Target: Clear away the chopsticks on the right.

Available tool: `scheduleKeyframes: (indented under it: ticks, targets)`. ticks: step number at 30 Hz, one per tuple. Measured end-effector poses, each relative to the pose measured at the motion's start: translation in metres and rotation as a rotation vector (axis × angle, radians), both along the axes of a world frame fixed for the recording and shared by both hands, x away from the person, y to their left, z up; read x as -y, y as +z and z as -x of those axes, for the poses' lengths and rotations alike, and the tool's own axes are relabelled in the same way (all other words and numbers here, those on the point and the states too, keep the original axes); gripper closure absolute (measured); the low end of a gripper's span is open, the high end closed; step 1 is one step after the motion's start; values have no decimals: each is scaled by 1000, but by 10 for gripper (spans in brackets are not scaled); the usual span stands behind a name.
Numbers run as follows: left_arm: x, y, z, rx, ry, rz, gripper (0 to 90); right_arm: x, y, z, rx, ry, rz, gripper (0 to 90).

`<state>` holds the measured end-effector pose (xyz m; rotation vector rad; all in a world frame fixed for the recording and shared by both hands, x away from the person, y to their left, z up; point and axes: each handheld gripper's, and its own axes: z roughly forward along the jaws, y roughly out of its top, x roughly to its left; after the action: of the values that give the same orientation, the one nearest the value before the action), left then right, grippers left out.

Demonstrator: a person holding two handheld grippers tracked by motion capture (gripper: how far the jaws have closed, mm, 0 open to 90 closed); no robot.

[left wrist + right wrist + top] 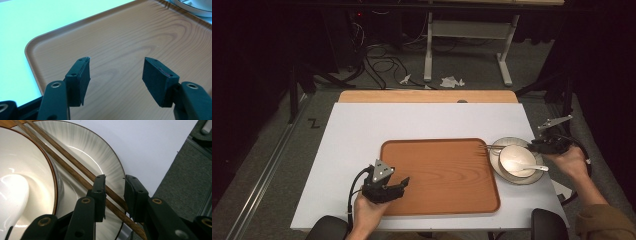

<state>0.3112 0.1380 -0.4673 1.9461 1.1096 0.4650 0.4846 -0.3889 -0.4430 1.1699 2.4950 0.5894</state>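
A brown wooden tray (437, 170) lies on the white table. To its right, a grey plate (532, 181) holds a white bowl (514, 159) with a white spoon (534, 168) in it. Two wooden chopsticks (75, 163) lie across the plate (100, 152) behind the bowl (30, 157). My right gripper (115, 178) is at the plate's far right rim. Its jaws straddle the chopsticks' ends with a gap still showing, so it is open. My left gripper (404, 182) hovers open over the tray's near left part (125, 32), with nothing between its fingers (82, 75).
The white table top (362, 130) has free room left of and behind the tray. A wooden strip (427, 96) runs along the far edge. Beyond it are grey floor, cables and a white desk frame (467, 30). Just right of the plate, the table's edge drops to carpet (190, 175).
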Motion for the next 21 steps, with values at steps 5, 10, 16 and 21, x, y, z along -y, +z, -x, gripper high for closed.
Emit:
scheduleKeyframes:
  ticks: [5,10,16,21]
  targets:
    - [0,0,0,1,1,2,389,1,0,-2,-4,3,6,691]
    - [0,0,0,-2,2,2,389,-1,-2,-6,-21,-4,7,687]
    - [0,-1,0,-1,1,0,389,-3,-3,-5,-36,12,19,693]
    - [0,-1,-1,-6,2,1,389,-2,-3,-7,-53,12,7,692]
